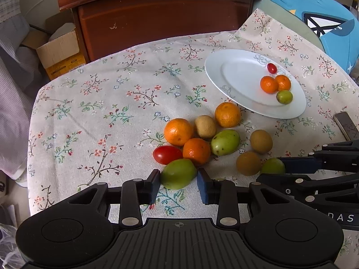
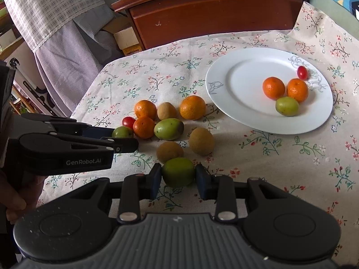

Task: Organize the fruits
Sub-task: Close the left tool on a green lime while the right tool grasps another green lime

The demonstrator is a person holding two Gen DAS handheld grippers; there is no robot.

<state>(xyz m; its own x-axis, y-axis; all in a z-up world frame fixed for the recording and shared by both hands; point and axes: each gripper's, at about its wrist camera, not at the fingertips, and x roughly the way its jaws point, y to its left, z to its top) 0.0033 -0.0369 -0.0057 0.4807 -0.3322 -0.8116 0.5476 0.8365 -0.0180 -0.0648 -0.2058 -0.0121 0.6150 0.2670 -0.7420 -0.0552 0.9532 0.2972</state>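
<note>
Between my left gripper's (image 1: 179, 182) two blue pads sits a green fruit (image 1: 178, 173), both pads pressed to its sides, so that gripper is clamped on it. Just beyond that fruit, ahead of the fingertips, I see a cherry tomato (image 1: 167, 154) to the left and a small orange (image 1: 196, 151) touching it. Further ahead lie another orange (image 1: 178, 131), a tan fruit (image 1: 205, 126), a third orange (image 1: 227, 114) and a longer green fruit (image 1: 225, 142), all bunched close on the flowered tablecloth (image 1: 101, 103).

My right gripper (image 2: 178, 179) is likewise closed on a second green fruit (image 2: 178, 172), its pads tight against both flanks. Directly ahead of it, touching the held fruit, is a brown fruit (image 2: 169, 151), and just right of that a second brown one (image 2: 201, 141). From the left wrist view this right gripper comes in from the right side, with the green fruit at its tips beside a brown one.

Ahead and to the right of both grippers stands the white plate (image 2: 235, 80), well apart from the loose heap. On its far right part rest two oranges (image 2: 273, 88) touching each other, a green fruit (image 2: 287, 106) against them on the near side, and a small red tomato (image 2: 302, 72) beyond them near the rim.

Past the table edge I see a dark wooden cabinet (image 1: 161, 20) and an open cardboard box (image 1: 60, 49) to its left
</note>
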